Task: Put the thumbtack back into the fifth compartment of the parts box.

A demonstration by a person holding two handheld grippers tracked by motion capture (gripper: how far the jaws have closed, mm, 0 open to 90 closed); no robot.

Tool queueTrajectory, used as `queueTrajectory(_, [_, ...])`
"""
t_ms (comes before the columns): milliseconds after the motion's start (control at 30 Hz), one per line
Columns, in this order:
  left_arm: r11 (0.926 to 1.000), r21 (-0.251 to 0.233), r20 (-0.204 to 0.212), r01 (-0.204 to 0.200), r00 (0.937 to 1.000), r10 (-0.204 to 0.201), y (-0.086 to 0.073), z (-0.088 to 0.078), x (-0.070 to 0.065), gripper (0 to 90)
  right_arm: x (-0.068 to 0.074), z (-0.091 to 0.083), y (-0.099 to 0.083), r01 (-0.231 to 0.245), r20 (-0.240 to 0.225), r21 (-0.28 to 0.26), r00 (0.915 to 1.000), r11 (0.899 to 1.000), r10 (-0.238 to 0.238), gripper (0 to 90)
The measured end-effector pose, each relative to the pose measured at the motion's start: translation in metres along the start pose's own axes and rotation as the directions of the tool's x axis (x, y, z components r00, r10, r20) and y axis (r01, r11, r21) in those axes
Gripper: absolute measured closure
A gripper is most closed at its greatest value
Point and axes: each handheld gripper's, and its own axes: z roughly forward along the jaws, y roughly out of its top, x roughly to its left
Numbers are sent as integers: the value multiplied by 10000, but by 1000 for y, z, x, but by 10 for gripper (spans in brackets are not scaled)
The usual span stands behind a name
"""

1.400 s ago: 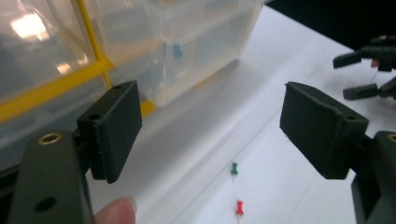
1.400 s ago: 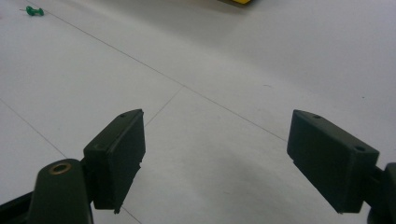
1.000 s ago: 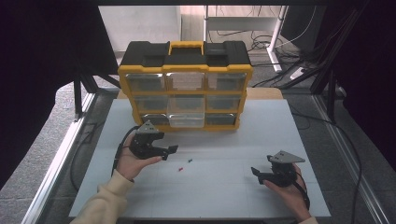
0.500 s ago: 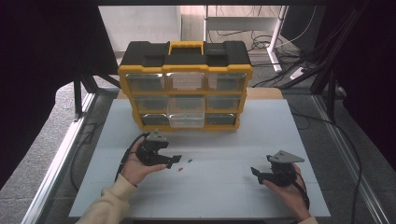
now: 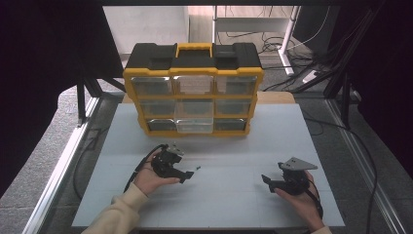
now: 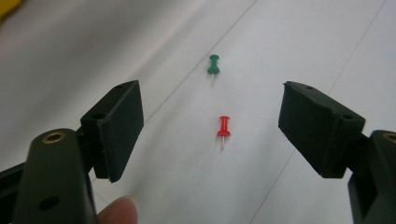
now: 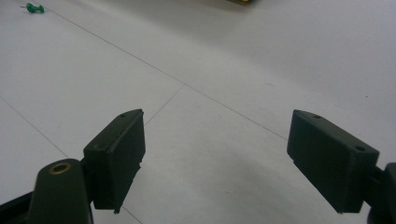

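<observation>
Left gripper [image 6: 212,116], jaws wide, moved off the yellow-and-black drawer organiser [image 5: 193,87] toward mid-table [image 5: 234,141], now straddling small red plastic pushpin [image 6: 223,128]; green pushpin [image 6: 214,64] just beyond. Probably readying a pinch. Right gripper [image 7: 233,158] wide, idle near right edge.

A small red plastic push pin [image 6: 223,129] lies on its side on the white table surface [image 5: 234,204], left of centre, metal point toward the near edge. A small green plastic push pin [image 6: 214,66] lies just beyond it, apart, also on its side, its point aimed the same way.
</observation>
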Motion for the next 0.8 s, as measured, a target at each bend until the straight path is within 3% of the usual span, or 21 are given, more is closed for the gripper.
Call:
queueTrajectory(400, [9960,832,43,-335,9994,332,-1,15,-3,282,0,1,0,-7,-19,67,10000,10000,7,192])
queueTrajectory(567, [9932,987,8,-615,9981,617,0,19,-6,350,0,1,0,17,22,105,10000,9999,-17,192])
queueTrajectory(667, [9877,1315,-47,-841,9963,855,0,21,-5,398,0,1,0,14,33,96,10000,10000,-14,191])
queueTrajectory(800, [9873,1387,-209,-778,9965,815,-1,21,-7,476,0,1,0,14,36,109,10000,9999,-15,192])
